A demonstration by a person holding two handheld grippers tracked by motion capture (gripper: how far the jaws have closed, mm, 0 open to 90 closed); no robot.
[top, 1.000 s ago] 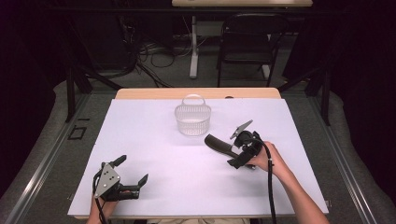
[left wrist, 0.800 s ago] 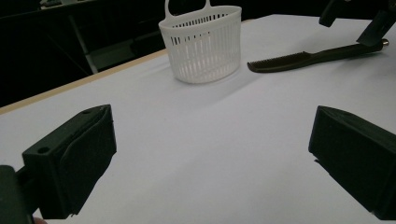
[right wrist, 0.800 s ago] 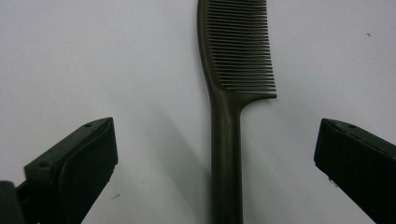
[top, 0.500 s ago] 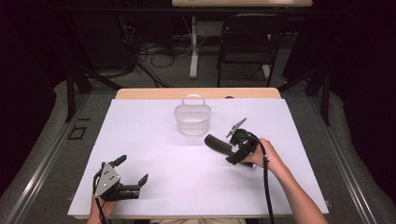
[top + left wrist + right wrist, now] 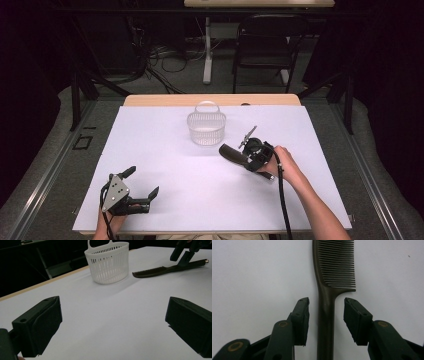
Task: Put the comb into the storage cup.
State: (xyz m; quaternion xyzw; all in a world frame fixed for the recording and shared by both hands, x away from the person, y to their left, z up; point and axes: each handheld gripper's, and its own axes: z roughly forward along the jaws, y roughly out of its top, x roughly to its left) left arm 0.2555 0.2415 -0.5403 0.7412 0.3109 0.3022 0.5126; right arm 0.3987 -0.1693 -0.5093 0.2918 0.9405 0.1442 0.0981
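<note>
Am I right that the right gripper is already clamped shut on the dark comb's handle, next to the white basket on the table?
Not quite. The right gripper is open: the right gripper view shows its jaws either side of the comb handle with gaps, not yet squeezing it. The comb does lie on the table near the white basket.

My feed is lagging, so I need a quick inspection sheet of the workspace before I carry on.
Surface: white table top, bare around the items.
Job's things: dark comb lying flat; white slatted basket upright, apart from the comb.
Clutter: nothing seen.
Grippers: right tongs open, straddling the comb's handle, not touching; left tongs open, holding nothing, at the near left.
Cables: black cable along the right forearm.
Surroundings: chair and floor wiring beyond the table.
</note>
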